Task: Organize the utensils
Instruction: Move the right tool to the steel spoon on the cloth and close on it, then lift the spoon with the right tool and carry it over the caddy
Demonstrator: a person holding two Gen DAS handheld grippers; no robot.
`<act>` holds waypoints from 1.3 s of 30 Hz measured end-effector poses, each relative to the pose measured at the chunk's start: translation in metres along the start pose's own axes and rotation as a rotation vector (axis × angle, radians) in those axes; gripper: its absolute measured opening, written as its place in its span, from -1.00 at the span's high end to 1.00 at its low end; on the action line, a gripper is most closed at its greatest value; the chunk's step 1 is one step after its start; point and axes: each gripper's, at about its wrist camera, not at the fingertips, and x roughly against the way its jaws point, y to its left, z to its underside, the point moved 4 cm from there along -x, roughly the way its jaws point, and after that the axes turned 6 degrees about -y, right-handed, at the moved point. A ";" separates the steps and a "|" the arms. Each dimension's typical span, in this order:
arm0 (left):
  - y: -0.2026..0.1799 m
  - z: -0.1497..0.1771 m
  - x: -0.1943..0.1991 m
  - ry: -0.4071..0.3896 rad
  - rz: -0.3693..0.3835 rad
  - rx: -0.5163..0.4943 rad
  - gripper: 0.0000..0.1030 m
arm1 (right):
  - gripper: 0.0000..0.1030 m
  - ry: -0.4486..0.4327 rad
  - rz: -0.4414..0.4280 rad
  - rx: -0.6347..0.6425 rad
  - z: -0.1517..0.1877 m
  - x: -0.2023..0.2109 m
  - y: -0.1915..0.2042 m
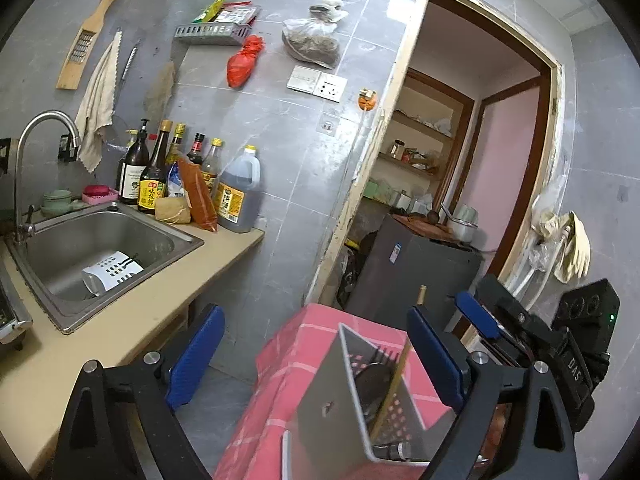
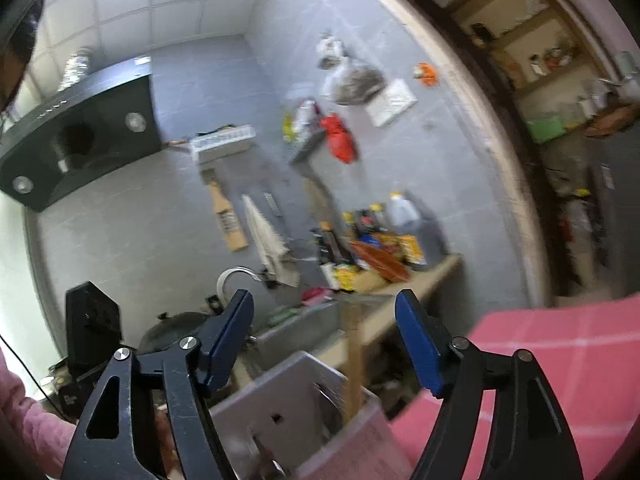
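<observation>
Gripper marked "DAS"; bottle labels Chinese.

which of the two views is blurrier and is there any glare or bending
Right wrist view: motion-smeared, with the bottles and doorway shelves streaked. Left wrist view: sharp, bottle labels legible, metal utensil holder crisp. Both: fisheye bends the door frame, dark corners. Glare: bright ceiling patch top left, right wrist view.

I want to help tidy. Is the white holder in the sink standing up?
No, the white holder is tipped over, lying on its side in the sink.
</observation>
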 end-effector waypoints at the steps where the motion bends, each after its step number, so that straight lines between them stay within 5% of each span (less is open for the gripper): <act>1: -0.002 0.000 0.000 0.002 0.000 -0.002 -0.79 | -0.35 0.015 0.041 -0.006 0.001 0.006 -0.006; 10: -0.014 0.008 0.013 0.021 0.003 -0.004 -0.79 | -0.31 0.293 0.327 -0.118 0.071 0.051 -0.034; 23: 0.002 0.022 0.028 0.074 -0.018 -0.049 -0.79 | 0.53 0.717 0.276 0.368 0.163 0.023 0.037; 33: 0.007 0.010 0.036 0.069 -0.012 -0.060 -0.79 | 0.53 0.806 0.300 0.557 0.179 0.017 0.055; 35: 0.007 0.008 0.040 0.065 -0.011 -0.060 -0.79 | 0.80 0.785 0.325 0.534 0.176 0.017 0.051; 39: 0.004 0.009 0.043 0.071 -0.004 -0.069 -0.79 | 0.95 0.721 0.351 0.501 0.160 0.021 0.051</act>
